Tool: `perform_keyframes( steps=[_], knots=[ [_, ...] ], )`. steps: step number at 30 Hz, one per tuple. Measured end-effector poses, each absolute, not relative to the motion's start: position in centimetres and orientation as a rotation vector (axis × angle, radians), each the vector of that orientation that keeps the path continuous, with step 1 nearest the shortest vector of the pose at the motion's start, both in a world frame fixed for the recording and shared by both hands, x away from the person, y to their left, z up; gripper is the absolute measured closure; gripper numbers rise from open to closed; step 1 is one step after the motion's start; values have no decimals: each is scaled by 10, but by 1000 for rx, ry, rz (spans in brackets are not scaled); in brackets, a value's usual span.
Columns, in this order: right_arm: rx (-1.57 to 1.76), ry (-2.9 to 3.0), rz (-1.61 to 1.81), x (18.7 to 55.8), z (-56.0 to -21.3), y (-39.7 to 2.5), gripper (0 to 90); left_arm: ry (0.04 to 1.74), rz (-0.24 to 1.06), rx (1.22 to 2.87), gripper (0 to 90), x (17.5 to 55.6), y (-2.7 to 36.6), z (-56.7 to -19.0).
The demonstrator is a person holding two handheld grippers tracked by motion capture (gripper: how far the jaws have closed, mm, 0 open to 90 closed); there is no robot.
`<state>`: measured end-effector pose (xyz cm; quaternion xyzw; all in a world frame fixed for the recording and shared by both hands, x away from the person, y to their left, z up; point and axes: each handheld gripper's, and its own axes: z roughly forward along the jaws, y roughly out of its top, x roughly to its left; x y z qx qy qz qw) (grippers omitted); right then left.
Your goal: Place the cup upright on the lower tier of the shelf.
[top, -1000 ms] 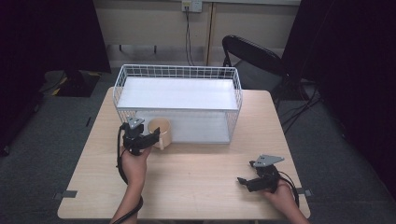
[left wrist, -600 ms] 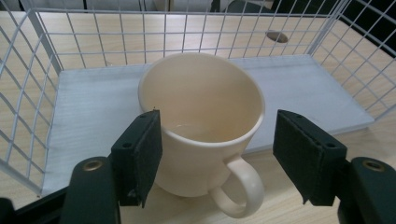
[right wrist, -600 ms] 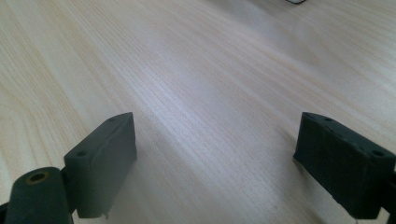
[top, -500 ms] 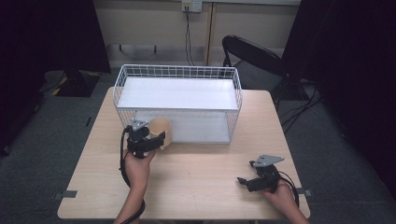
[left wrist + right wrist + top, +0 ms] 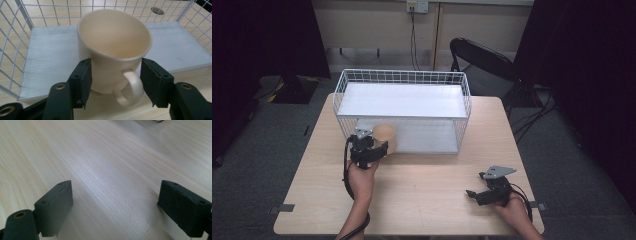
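A cream mug (image 5: 384,134) with a handle stands upright at the front left of a white wire rack (image 5: 402,76), at the mouth of its lower shelf. My left gripper (image 5: 374,144) is shut on the mug. In the left gripper view the black jaws press the mug (image 5: 112,50) from both sides, with the handle (image 5: 130,87) pointing back at the camera and the rack's white lower liner (image 5: 50,55) under and behind it. My right gripper (image 5: 476,186) rests low at the table's front right, open. The right gripper (image 5: 115,205) has bare wood between its jaws.
The rack has a white top shelf (image 5: 402,100) and wire walls (image 5: 22,17) around the lower level. The light wooden table (image 5: 432,205) lies bare between the two hands. A black chair (image 5: 482,57) stands behind the table's far right corner.
My left gripper has carried the mug forward, from the table in front of the rack to the opening of its lower shelf. The right gripper has stayed still.
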<state>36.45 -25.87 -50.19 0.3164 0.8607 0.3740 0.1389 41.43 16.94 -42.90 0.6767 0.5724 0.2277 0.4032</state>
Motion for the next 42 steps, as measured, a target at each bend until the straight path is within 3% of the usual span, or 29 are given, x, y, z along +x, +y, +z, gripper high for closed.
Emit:
perform_keyframes(
  steps=[15, 30, 34, 42],
  knots=[
    [916, 2488, 1081, 364, -502, -259, 118, 1458, 590, 1711, 550, 421, 169, -432],
    [915, 2488, 1081, 365, -502, -259, 118, 1494, 598, 1695, 599, 430, 165, -436],
    [915, 2488, 1081, 365, -502, -259, 118, 1496, 596, 1695, 600, 431, 165, -436],
    [915, 2488, 1081, 365, -502, -259, 118, 1478, 597, 1697, 505, 429, 167, -434]
  ],
)
